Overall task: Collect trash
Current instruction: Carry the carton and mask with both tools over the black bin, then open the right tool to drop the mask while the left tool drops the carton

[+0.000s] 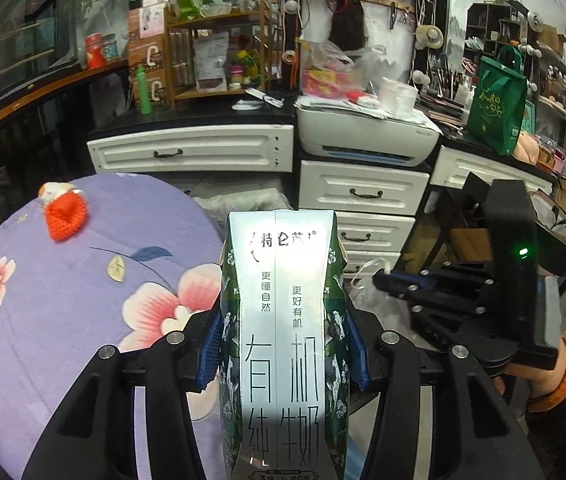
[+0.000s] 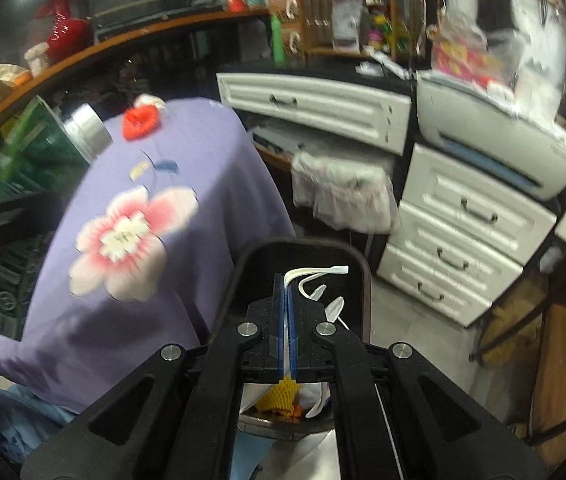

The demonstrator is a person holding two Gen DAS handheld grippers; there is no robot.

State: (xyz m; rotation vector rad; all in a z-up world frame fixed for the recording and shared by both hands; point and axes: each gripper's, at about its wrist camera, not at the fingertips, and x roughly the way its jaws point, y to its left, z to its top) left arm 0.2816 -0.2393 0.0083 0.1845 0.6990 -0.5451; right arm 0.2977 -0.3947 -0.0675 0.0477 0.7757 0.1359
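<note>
A green and silver milk carton [image 1: 283, 300] stands upright between the blue pads of my left gripper [image 1: 283, 344], which is shut on it. It is held beside the round table's purple floral cloth [image 1: 63, 300]. To its right, a hand holds my right gripper [image 1: 381, 278]. In the right wrist view the right gripper [image 2: 285, 280] is shut on the white handle strips [image 2: 315, 274] of a trash bag. The bag hangs below the jaws with a yellow foam net [image 2: 279, 390] inside. At the left edge of that view is the milk carton [image 2: 43, 148].
A red knitted piece [image 1: 63, 220] lies on the table's far side. White drawers [image 1: 363, 192] and a printer [image 1: 367, 136] stand ahead, with a white plastic bag [image 2: 343, 196] hanging below the counter. A dark chair back [image 2: 303, 252] sits under my right gripper. A green gift bag [image 1: 499, 108] stands on the counter.
</note>
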